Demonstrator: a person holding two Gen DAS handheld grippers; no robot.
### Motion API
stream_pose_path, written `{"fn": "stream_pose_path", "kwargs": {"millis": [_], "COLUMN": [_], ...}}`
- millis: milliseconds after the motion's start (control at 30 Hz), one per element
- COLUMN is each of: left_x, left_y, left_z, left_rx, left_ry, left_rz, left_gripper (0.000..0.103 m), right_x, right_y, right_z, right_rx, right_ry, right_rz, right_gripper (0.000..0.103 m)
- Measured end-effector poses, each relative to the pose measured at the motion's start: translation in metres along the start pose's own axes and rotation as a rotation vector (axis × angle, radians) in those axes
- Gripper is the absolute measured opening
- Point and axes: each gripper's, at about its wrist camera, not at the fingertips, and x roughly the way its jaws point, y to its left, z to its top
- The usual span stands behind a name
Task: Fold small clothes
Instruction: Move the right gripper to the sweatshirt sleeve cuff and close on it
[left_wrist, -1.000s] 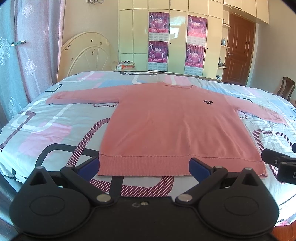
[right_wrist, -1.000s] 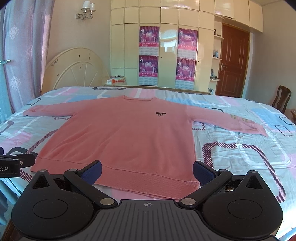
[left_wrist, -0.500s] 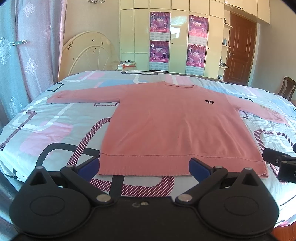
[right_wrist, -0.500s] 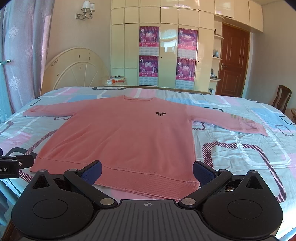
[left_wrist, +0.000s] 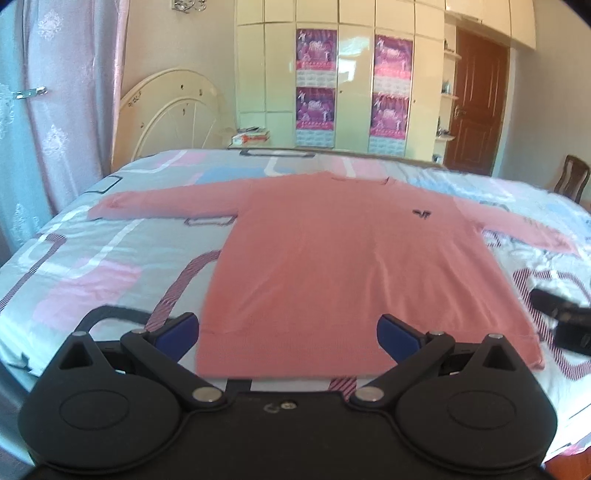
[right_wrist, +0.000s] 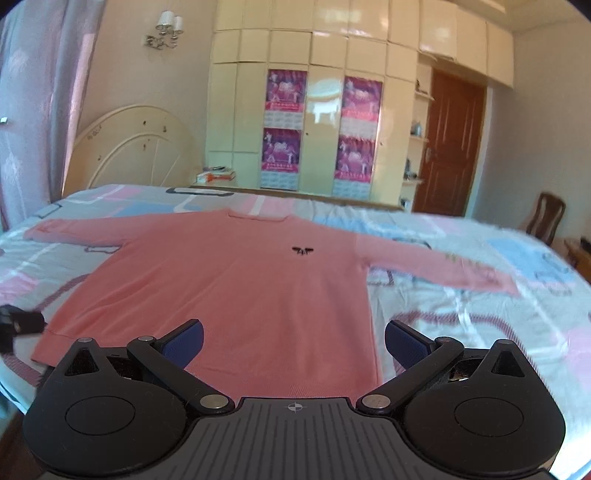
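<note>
A pink long-sleeved sweater (left_wrist: 340, 254) (right_wrist: 236, 284) lies flat on the bed, front up, both sleeves spread wide, a small black emblem on the chest. My left gripper (left_wrist: 288, 334) hovers open over the sweater's bottom hem, nearer its left corner. My right gripper (right_wrist: 293, 347) hangs open above the hem's right corner. Neither holds any cloth. The right gripper's tip (left_wrist: 561, 317) shows at the right edge of the left wrist view, and the left gripper's tip (right_wrist: 18, 325) shows at the left edge of the right wrist view.
The bed has a patterned sheet (left_wrist: 92, 266) in pale blue, pink and white. A cream headboard (left_wrist: 170, 110) and curtains (left_wrist: 44, 110) stand to the left. Wardrobes with posters (right_wrist: 317, 133), a brown door (right_wrist: 454, 147) and a wooden chair (right_wrist: 550, 218) are behind and right.
Both grippers have moved forward over the sweater's hem, and both views tilted up a little. The sweater itself lies as before.
</note>
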Motion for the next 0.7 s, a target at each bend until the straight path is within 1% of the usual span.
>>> {"fn": "stream_pose_path", "kwargs": {"millis": [67,133,200,267,333,367,433,467,500,533,600,667,700], "left_x": [0.01,0.021,0.031,0.041,0.048,0.053,0.061,0.066,0.071,0.076,0.084,0.092,0.096], "left_y": [0.004,0.006,0.006,0.003,0.002,0.001,0.002,0.004,0.007,0.006,-0.001,-0.009,-0.012], "left_z": [0.007,0.015,0.021,0.028,0.035,0.039,0.046,0.049,0.052,0.055,0.059,0.066,0.07], "left_rx": [-0.017,-0.022,-0.001,0.018,0.018,0.02,0.009,-0.015,-0.036,-0.035,0.021,0.082,0.091], "left_ry": [0.005,0.001,-0.021,-0.049,-0.078,-0.083,-0.099,-0.101,-0.1,-0.104,-0.124,-0.122,-0.123], "left_rz": [-0.048,-0.068,-0.075,-0.053,-0.067,-0.081,-0.15,-0.187,-0.21,-0.207,-0.171,-0.174,-0.183], "left_gripper": [0.103,0.102,0.102,0.102,0.102,0.102,0.102,0.102,0.102,0.102,0.102,0.103,0.103], "right_x": [0.011,0.019,0.026,0.034,0.044,0.049,0.056,0.06,0.063,0.065,0.067,0.069,0.071], "right_y": [0.0,-0.003,-0.007,-0.013,-0.023,-0.029,-0.041,-0.049,-0.055,-0.062,-0.076,-0.092,-0.101], "right_z": [0.001,0.003,0.007,0.013,0.021,0.026,0.032,0.035,0.037,0.039,0.043,0.046,0.047], "right_rx": [-0.016,-0.013,0.006,0.042,0.087,0.107,0.155,0.181,0.201,0.215,0.239,0.266,0.279], "right_ry": [0.011,0.006,-0.005,-0.008,-0.001,-0.002,-0.021,-0.034,-0.043,-0.052,-0.075,-0.095,-0.095], "right_rz": [0.029,0.055,0.05,0.016,-0.011,-0.029,-0.058,-0.077,-0.097,-0.116,-0.159,-0.211,-0.231], "right_gripper": [0.103,0.103,0.103,0.103,0.103,0.103,0.103,0.103,0.103,0.103,0.103,0.103,0.103]}}
